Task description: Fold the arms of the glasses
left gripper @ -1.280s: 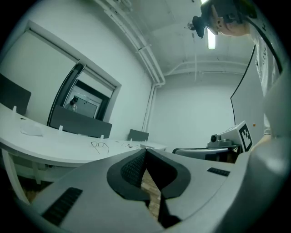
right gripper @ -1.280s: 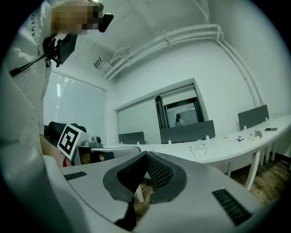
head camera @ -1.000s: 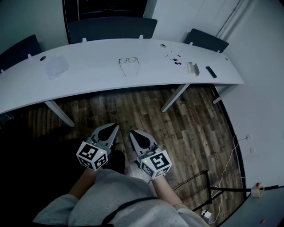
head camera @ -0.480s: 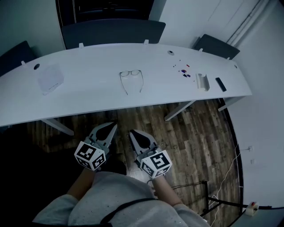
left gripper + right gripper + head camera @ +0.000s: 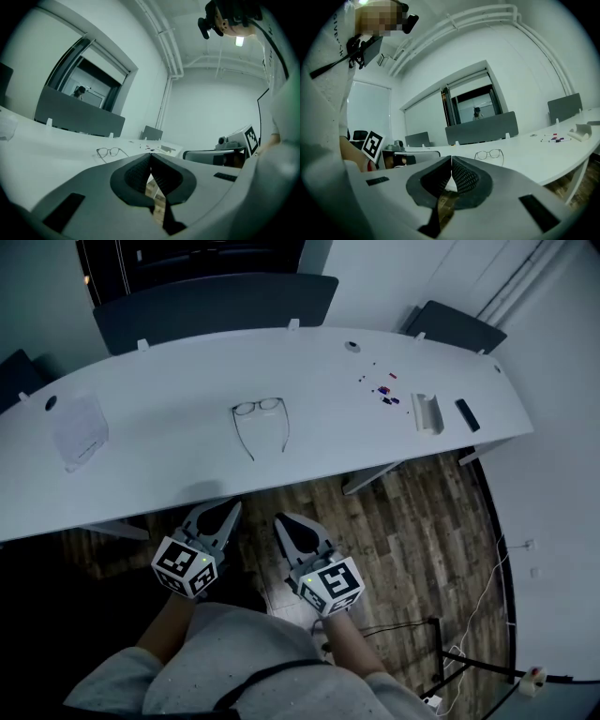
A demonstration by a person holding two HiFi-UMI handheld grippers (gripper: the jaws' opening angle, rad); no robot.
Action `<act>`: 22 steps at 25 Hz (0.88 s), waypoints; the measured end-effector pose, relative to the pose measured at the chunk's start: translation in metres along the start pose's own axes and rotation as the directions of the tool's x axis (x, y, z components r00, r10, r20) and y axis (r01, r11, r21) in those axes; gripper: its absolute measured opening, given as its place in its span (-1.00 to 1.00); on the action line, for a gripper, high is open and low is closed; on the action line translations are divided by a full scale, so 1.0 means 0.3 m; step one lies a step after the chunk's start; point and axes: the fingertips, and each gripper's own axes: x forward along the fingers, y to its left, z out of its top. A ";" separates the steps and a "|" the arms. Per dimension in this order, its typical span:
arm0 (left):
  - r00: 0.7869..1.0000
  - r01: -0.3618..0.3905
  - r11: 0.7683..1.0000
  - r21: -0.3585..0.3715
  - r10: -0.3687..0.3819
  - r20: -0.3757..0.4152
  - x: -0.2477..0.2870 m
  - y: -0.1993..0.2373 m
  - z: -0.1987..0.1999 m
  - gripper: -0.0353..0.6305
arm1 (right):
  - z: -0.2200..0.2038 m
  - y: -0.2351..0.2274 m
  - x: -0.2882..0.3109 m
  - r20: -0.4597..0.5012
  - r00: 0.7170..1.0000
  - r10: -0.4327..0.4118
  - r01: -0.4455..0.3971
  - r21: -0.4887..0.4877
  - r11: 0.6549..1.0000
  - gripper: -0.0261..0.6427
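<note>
Both clenched on nothing: left gripper point(image 5: 228, 510) and right gripper point(image 5: 282, 522) have jaws together and hang over the floor point(image 5: 403, 512), short of the table point(image 5: 169, 474) edge. The glasses point(image 5: 259, 409) lie mid-table, arms open toward us, well apart from both tips. Risk (my read): nudging one thin arm with nothing bracing the frame would likely skate the whole pair instead of folding the hinge.

White curved table point(image 5: 169, 465): glasses point(image 5: 259, 409), paper sheet point(image 5: 77, 427), white holder point(image 5: 427, 413), black bar point(image 5: 466, 415), small coloured bits point(image 5: 384, 395).
</note>
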 end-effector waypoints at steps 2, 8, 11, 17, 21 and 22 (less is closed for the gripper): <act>1.000 0.021 1.000 0.011 -0.020 -0.004 0.031 -0.005 0.010 -0.85 | -0.012 -0.034 0.004 -0.007 1.000 -0.012 0.012 0.005 1.000 -0.86; 1.000 0.010 1.000 0.022 -0.010 -0.014 0.049 0.049 0.009 -0.85 | -0.025 -0.103 0.015 -0.037 0.999 -0.019 0.018 -0.020 1.000 -0.87; 0.999 -0.026 0.999 0.025 0.027 -0.020 0.041 0.104 0.011 -0.85 | -0.028 -0.154 0.035 -0.057 0.998 -0.026 0.024 -0.034 0.999 -0.86; 0.992 -0.126 0.992 0.014 0.126 -0.004 0.054 0.239 0.019 -0.85 | -0.038 -0.301 0.131 -0.120 0.993 -0.010 0.001 -0.083 0.997 -0.87; 0.983 -0.180 0.981 0.074 0.182 -0.025 0.096 0.338 0.028 -0.85 | -0.030 -0.394 0.242 -0.175 0.984 0.010 -0.040 -0.170 0.985 -0.86; 0.982 -0.182 0.978 0.107 0.187 -0.038 0.114 0.356 0.030 -0.85 | -0.021 -0.416 0.271 -0.187 0.982 0.014 -0.051 -0.194 0.980 -0.86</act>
